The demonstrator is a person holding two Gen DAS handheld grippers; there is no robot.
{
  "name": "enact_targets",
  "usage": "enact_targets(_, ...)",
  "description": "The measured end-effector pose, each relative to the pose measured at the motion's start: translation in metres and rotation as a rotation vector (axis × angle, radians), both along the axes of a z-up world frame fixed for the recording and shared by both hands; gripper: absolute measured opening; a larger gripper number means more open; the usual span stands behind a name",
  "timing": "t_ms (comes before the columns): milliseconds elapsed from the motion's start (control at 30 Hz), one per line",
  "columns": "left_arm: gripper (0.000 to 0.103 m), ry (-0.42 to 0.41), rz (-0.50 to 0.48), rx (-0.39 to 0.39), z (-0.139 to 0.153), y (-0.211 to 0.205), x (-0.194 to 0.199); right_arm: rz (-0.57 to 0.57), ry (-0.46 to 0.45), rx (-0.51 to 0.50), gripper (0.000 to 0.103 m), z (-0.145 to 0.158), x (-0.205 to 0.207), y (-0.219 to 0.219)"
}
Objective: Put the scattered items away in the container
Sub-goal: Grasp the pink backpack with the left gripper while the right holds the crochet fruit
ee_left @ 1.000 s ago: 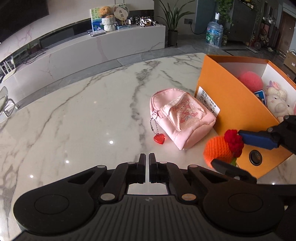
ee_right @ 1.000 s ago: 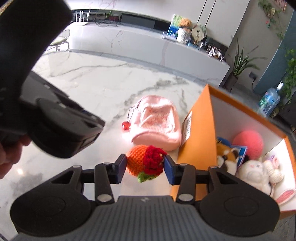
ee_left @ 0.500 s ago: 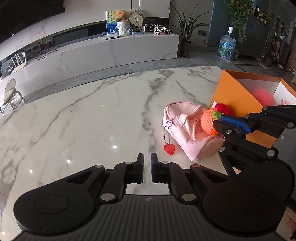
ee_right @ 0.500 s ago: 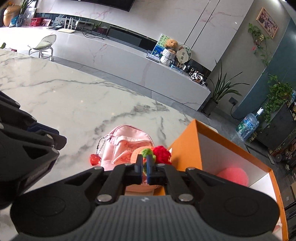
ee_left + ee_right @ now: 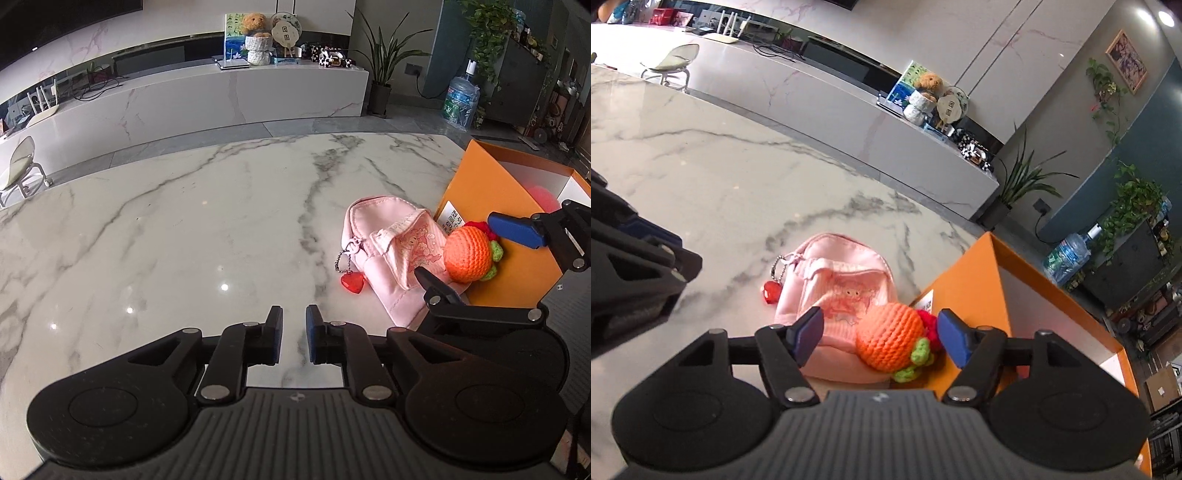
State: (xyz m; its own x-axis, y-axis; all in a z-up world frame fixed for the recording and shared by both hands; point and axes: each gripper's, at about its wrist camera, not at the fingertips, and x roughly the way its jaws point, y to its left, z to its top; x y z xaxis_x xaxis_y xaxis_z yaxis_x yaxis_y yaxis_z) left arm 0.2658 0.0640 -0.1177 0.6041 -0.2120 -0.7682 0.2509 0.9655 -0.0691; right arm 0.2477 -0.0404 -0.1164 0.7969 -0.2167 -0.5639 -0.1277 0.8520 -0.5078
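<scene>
your right tongs (image 5: 881, 338) are spread wide around the orange crocheted ball with red and green trim (image 5: 892, 341) (neither pad clearly touches it), above the pink fabric mini backpack (image 5: 836, 291) and beside the orange cardboard box (image 5: 973, 284). your left tongs (image 5: 294, 338) stand slightly parted, empty, over the white marble surface (image 5: 184, 221).

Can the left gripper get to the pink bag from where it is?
Probably yes. The left gripper faces bare table, and the pink bag lies ahead to its right, though the right gripper crowds the bag's far side.
</scene>
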Motion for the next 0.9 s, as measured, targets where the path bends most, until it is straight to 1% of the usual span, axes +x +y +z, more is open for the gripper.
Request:
enact_targets(133, 0.015, 0.012, 0.012, -0.004, -0.004, 0.005, -0.001, -0.02, -0.019, -0.014, 0.073, -0.007, 0.006, 0.004)
enact_targets(233, 0.015, 0.013, 0.022, -0.013, -0.004, 0.009, -0.003, -0.028, -0.041, -0.053, 0.07, -0.012, 0.008, 0.006)
enact_targets(300, 0.015, 0.016, 0.027, -0.018, -0.003, 0.01, -0.004, -0.023, -0.029, -0.057, 0.068, -0.013, 0.006, 0.006)
enact_targets(367, 0.015, 0.016, 0.03, -0.021, -0.003, 0.011, -0.007, -0.016, -0.014, -0.057, 0.049, -0.014, 0.004, 0.006)
enact_targets(467, 0.015, 0.012, 0.032, -0.022, 0.0, 0.014, -0.013, -0.007, 0.008, -0.058, 0.049, -0.015, 0.001, 0.005)
enact_targets(533, 0.015, 0.011, 0.039, -0.02, 0.002, 0.017, -0.017, -0.005, 0.025, -0.036, 0.049, -0.012, -0.001, 0.004)
enact_targets(667, 0.015, 0.019, 0.052, -0.023, 0.005, 0.023, -0.026, 0.022, 0.075, 0.042, 0.049, -0.002, -0.012, 0.005)
enact_targets(767, 0.015, 0.025, 0.05, -0.029, 0.009, 0.029, -0.036, 0.056, 0.103, 0.08, 0.049, 0.002, -0.028, 0.01)
enact_targets(900, 0.015, 0.044, 0.043, -0.055, 0.013, 0.033, -0.051, 0.103, 0.145, 0.144, 0.049, 0.009, -0.055, 0.014)
